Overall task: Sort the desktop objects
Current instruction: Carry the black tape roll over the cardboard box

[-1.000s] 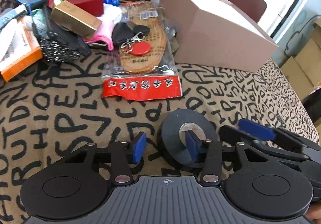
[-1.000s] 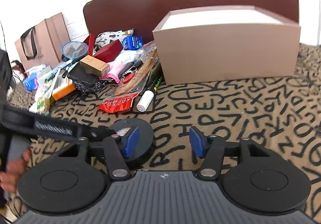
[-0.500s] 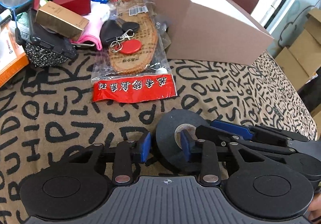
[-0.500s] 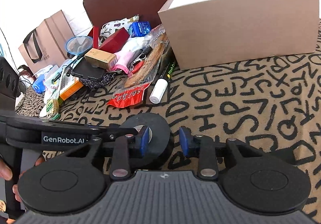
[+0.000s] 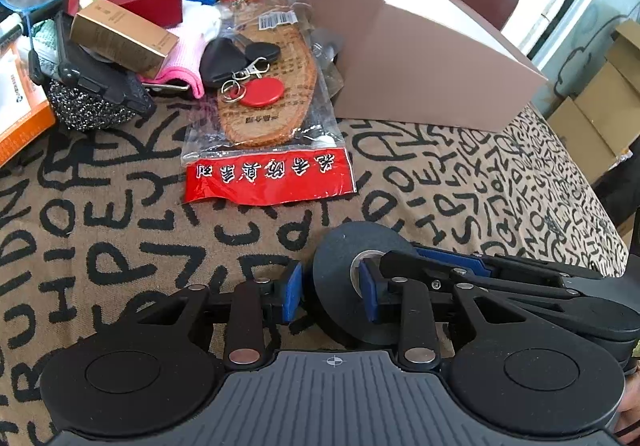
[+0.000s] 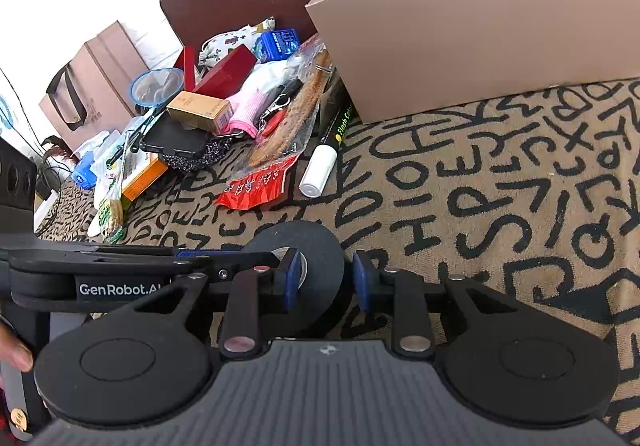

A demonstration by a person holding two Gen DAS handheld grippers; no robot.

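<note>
Tape roll [image 5: 340,278] underside hidden; both grippers prob. clamped.

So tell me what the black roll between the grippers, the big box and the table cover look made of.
Black roll: likely vinyl electrical tape, matte black, wound on a pale core that looks like card.
Big box: paperboard, smooth matte pinkish-tan, with crisp folded edges.
Table cover: woven fabric, tan with black lettering; the surface looks slightly nubby, so probably a textile, not plastic.

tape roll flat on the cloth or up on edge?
On edge. The black tape roll stands upright on the lettered cloth, its open core facing sideways, with a blue pad at each face.
</note>
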